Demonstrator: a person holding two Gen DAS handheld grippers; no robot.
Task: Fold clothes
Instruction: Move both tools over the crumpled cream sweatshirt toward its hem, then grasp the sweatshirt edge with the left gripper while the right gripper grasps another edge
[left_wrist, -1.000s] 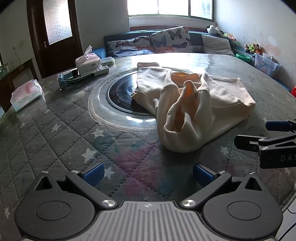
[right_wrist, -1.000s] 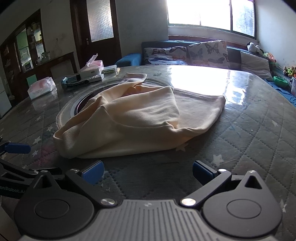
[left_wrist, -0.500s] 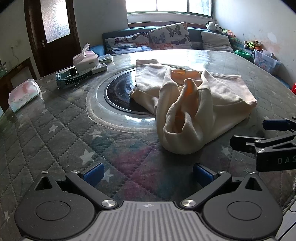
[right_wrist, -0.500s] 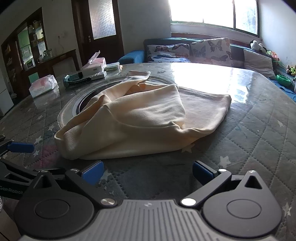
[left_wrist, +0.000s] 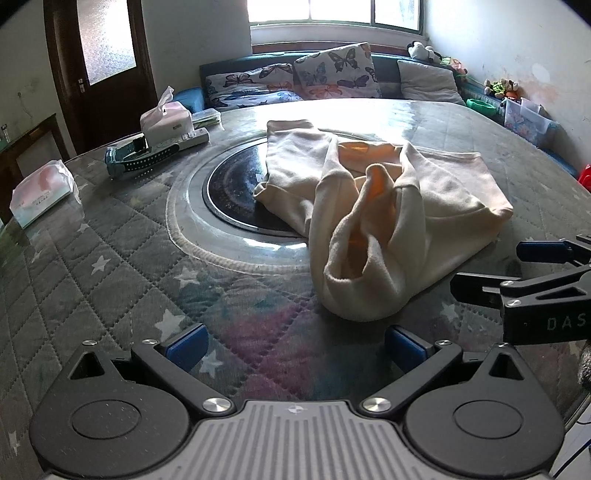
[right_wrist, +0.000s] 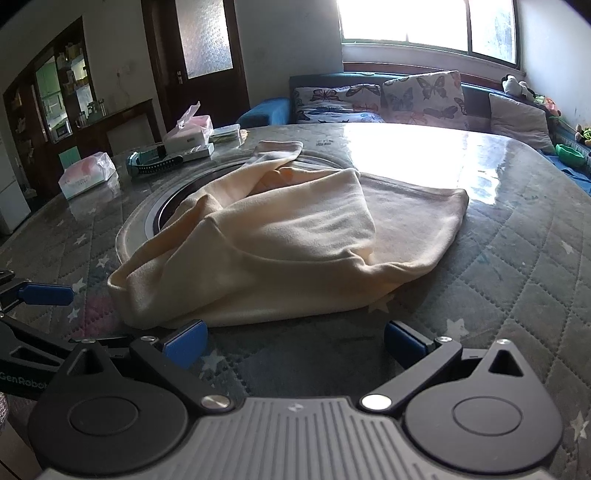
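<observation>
A cream sweatshirt (left_wrist: 373, 206) lies crumpled on the quilted round table (left_wrist: 110, 258), partly over the dark glass turntable (left_wrist: 236, 192). Its orange lining shows in the folds. From the right wrist view the same sweatshirt (right_wrist: 295, 236) spreads wide, one sleeve reaching toward the back. My left gripper (left_wrist: 295, 345) stands open just short of the garment's near bulge, holding nothing. My right gripper (right_wrist: 295, 341) is open too, its left blue pad close to the garment's near hem. Each gripper appears in the other's view: the right gripper (left_wrist: 491, 269) at the right edge, the left gripper (right_wrist: 37, 295) at the left edge.
Two tissue packs (left_wrist: 40, 192) (left_wrist: 166, 118), a teal-and-black band (left_wrist: 136, 158) and a remote (left_wrist: 188, 138) sit at the table's back left. A sofa with butterfly cushions (left_wrist: 332, 70) runs behind the table. A storage bin and toys (left_wrist: 524, 114) stand at the right wall.
Both grippers have edged a little closer to the sweatshirt; it looms slightly larger in the right wrist view. The garment itself has not moved, and both grippers stay open.
</observation>
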